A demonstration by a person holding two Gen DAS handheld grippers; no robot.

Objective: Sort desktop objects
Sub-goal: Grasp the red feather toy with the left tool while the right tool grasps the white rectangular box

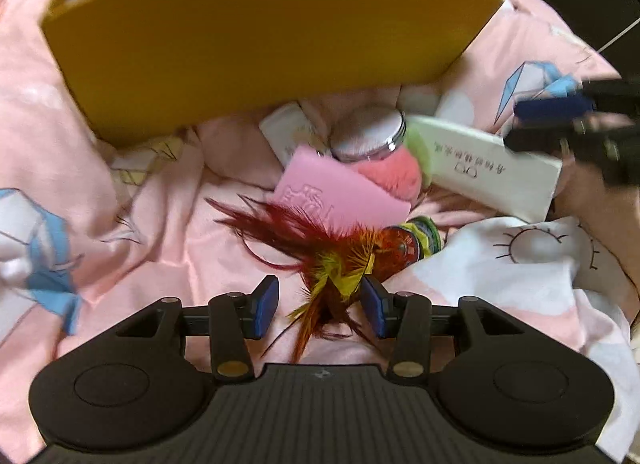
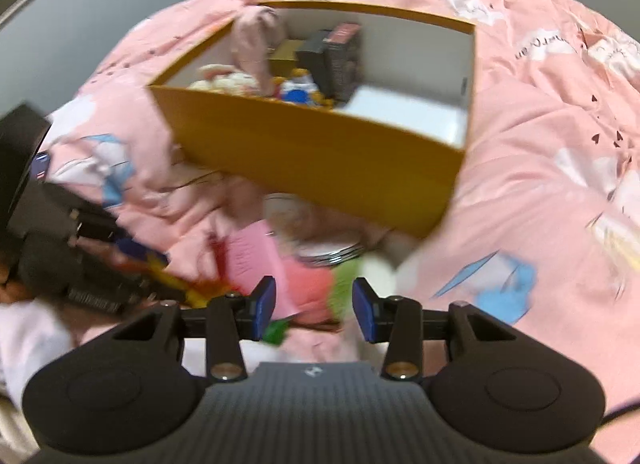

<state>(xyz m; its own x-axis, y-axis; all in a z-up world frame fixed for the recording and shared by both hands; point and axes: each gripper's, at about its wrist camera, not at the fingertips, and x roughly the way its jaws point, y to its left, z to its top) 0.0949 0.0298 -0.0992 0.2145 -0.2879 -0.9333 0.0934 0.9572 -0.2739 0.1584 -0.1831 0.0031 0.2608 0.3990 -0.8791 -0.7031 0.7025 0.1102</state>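
A feather shuttlecock (image 1: 332,252) with red and yellow feathers lies on the pink bedsheet. My left gripper (image 1: 320,306) is open with the feathers between its blue pads. Behind it lie a pink card (image 1: 340,195), a jar with a silver lid (image 1: 370,131) and pink contents, and a white and green box (image 1: 484,165). My right gripper (image 2: 314,306) is open above the box's green end (image 2: 344,288); in the left view (image 1: 560,119) it straddles the box. A yellow storage box (image 2: 320,155) stands behind the pile and holds several items.
A white packet (image 1: 288,131) lies by the yellow box wall (image 1: 256,43). The bedsheet (image 2: 540,123) is rumpled all around. Inside the box are a pink cloth (image 2: 256,43), dark boxes (image 2: 336,59) and small toys (image 2: 296,91).
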